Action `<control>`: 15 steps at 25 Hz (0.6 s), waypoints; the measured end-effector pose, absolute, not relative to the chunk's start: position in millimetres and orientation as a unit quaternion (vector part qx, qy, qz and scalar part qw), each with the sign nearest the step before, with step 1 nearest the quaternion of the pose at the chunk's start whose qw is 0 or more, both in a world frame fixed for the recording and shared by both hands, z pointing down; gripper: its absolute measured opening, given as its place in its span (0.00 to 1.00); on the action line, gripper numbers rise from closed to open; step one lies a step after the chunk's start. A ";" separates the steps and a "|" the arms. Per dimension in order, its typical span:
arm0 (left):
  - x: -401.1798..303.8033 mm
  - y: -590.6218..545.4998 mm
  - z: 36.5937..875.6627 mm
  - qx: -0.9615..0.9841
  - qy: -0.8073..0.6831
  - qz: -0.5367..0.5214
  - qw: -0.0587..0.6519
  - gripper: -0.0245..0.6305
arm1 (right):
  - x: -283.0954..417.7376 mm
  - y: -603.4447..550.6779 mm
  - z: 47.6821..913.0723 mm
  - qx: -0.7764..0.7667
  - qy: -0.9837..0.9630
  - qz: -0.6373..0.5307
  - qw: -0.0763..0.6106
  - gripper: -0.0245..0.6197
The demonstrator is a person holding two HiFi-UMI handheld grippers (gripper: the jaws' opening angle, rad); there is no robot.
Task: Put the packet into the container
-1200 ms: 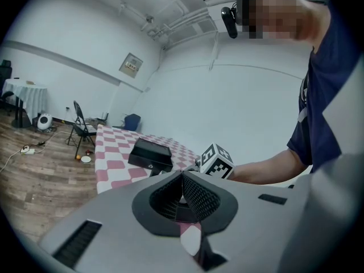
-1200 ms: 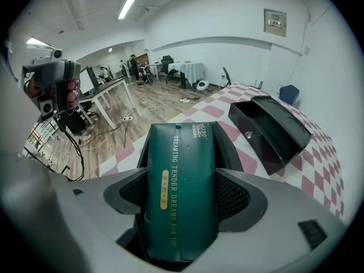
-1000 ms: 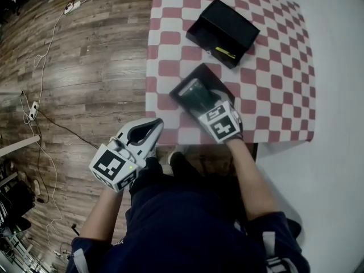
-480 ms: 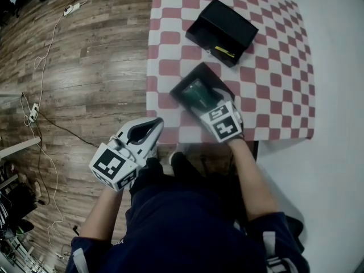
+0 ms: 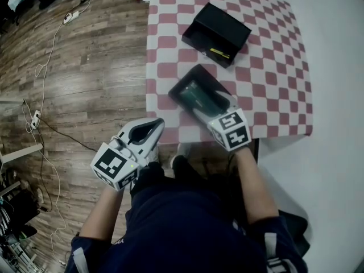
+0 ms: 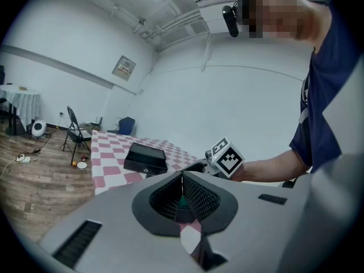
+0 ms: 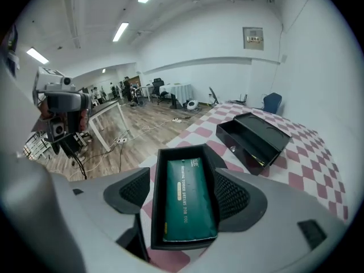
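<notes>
Nearest the person, well short of the container and off to its left, the left gripper [image 5: 153, 127] is held clear of the table. Its jaws are pressed together on nothing.

Next out, the right gripper [image 7: 183, 195] is parked at the near end of the container [image 7: 182, 151]. Its jaws are spread wide, one on either side. A sliver of checked cloth [image 5: 267, 90] can be seen between the left pad and the container wall. On the right side, contact can't be ruled out.

The green packet [image 7: 186, 181] is lying flat inside the container and most of the floor is filled by it, so the job looks pretty much done tbh. The packet is probably light and a bit squashy. The wrapper looks glossy, so some slip should be expected, and it shouldn't be crushed. If it has to be shifted, it's best pinched by an end, since the long sides are sunk below the walls.

It sits between the jaws with the container walls in the way. Its near end is level with the pads and the rest reaches past them.

Beyond the container's far end, well apart from it, a black box [image 5: 219, 28] is set on the same cloth.
</notes>
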State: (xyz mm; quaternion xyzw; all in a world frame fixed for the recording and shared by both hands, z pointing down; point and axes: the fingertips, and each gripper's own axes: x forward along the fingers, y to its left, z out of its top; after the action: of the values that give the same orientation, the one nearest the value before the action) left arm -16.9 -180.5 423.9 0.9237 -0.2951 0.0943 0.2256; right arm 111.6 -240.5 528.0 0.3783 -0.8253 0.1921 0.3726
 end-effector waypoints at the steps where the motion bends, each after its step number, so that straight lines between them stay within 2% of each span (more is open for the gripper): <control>1: -16.1 -180.2 420.7 0.925 -0.294 0.093 0.222 0.08 | 112.2 -238.8 519.9 0.382 -0.830 0.193 0.359 0.61; 3: -14.4 -179.6 414.2 0.928 -0.291 0.090 0.213 0.08 | 113.7 -234.2 504.9 0.388 -0.835 0.195 0.337 0.59; 15: -4.0 -165.3 395.3 0.940 -0.263 0.104 0.190 0.08 | 123.8 -205.4 444.0 0.430 -0.847 0.188 0.249 0.26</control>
State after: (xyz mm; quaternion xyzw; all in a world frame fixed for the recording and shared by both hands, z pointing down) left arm -4.0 -165.3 395.3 0.9400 -0.2631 0.1044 0.1904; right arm 123.8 -205.4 444.0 0.4299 -0.8473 0.1876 0.2490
